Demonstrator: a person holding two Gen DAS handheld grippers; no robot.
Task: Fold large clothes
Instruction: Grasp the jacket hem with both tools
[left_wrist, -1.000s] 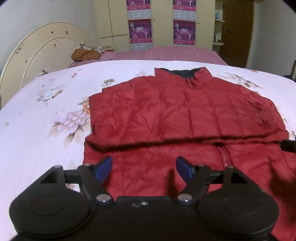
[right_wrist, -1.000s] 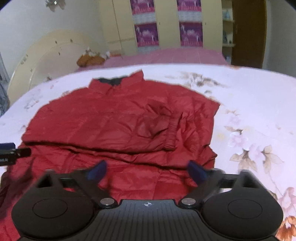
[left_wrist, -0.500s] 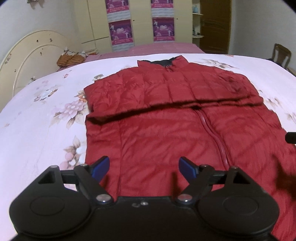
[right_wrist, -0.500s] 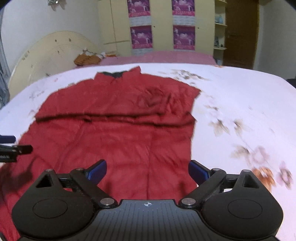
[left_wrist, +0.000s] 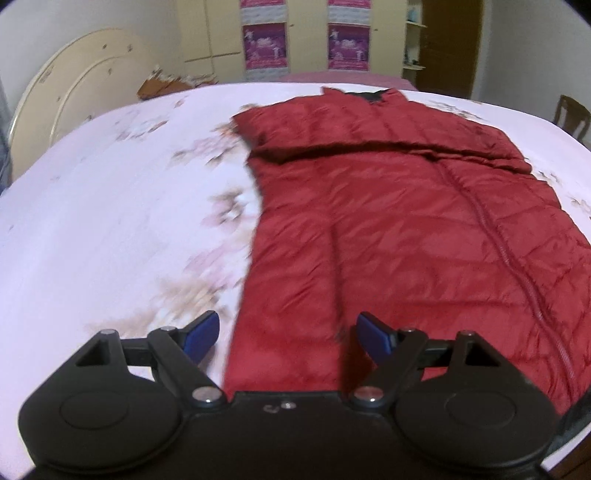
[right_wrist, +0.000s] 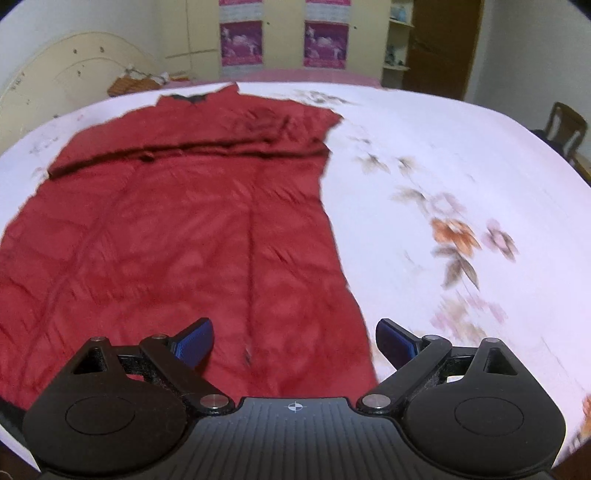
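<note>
A red quilted jacket (left_wrist: 406, 229) lies flat on the bed, collar away from me, with both sleeves folded across its chest as a band. In the right wrist view the same jacket (right_wrist: 177, 236) fills the left and middle. My left gripper (left_wrist: 288, 338) hangs open over the jacket's near left edge, nothing between its blue pads. My right gripper (right_wrist: 293, 345) hangs open over the near right edge, one pad above red cloth and the other above the sheet. Neither gripper touches the cloth as far as I can see.
The bed carries a pale floral sheet (left_wrist: 122, 221). A cream headboard (left_wrist: 70, 96) stands at the far left, with a basket (right_wrist: 129, 83) beside it. A cupboard with posters (left_wrist: 306, 40) lines the back wall. A wooden chair (right_wrist: 565, 129) stands at the right.
Both grippers have drawn back from the folded sleeve band toward the jacket's near hem and spread apart, the left toward the left edge, the right toward the right edge. Both stayed open.
</note>
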